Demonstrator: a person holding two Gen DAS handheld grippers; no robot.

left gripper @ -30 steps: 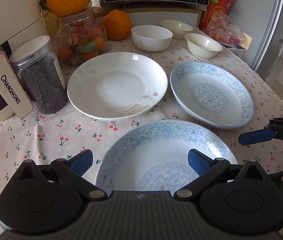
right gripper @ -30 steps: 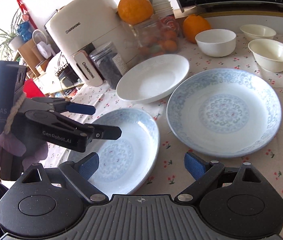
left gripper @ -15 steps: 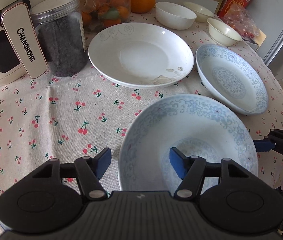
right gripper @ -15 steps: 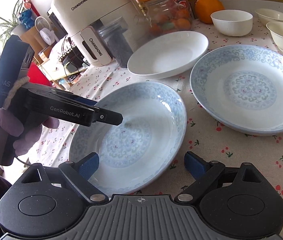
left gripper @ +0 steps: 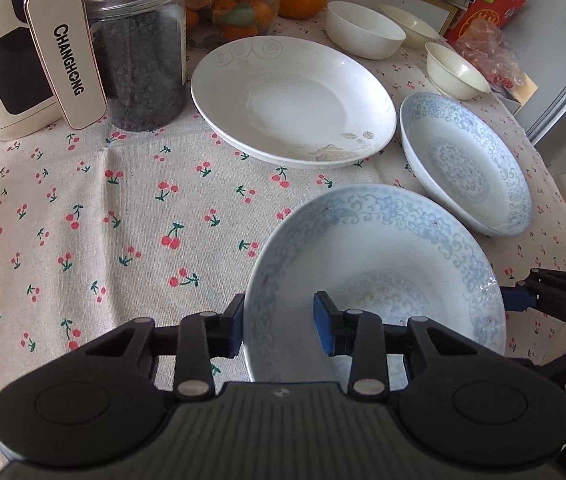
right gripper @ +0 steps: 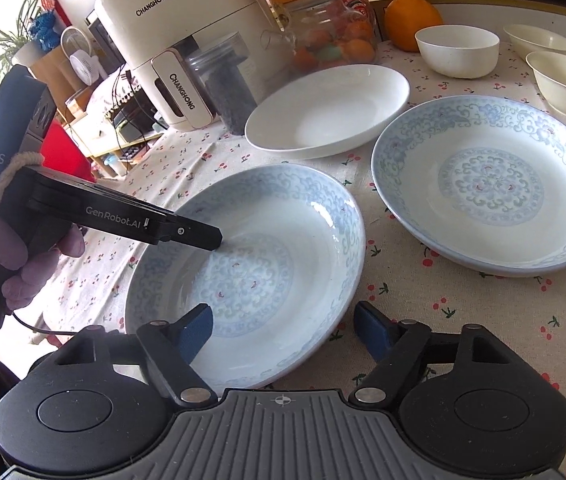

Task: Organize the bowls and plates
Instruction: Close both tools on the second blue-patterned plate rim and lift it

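Near plate: blue-patterned plate at the near edge of the surface, on its cherry-print cloth.
Left tool: left tool straddles the near plate's left rim, one pad outside against the rim, the other inside over the well; its jaws have just been closing, and the inner pad looks slightly off the plate, so no firm pinch shows.
Right tool: right tool straddles the same plate's opposite rim, one pad over the well, the other outside over the cloth; jaws have just been narrowing, both pads clear of the rim.
Second blue plate: second blue-patterned plate lies just beside the near plate, apart from it.
White plate: white plate sits behind both.
Bowls: three small bowls at the far edge.
Left side: jar of dark contents beside a cream Changhong appliance.
Hand: gloved hand holds the left tool's grip.
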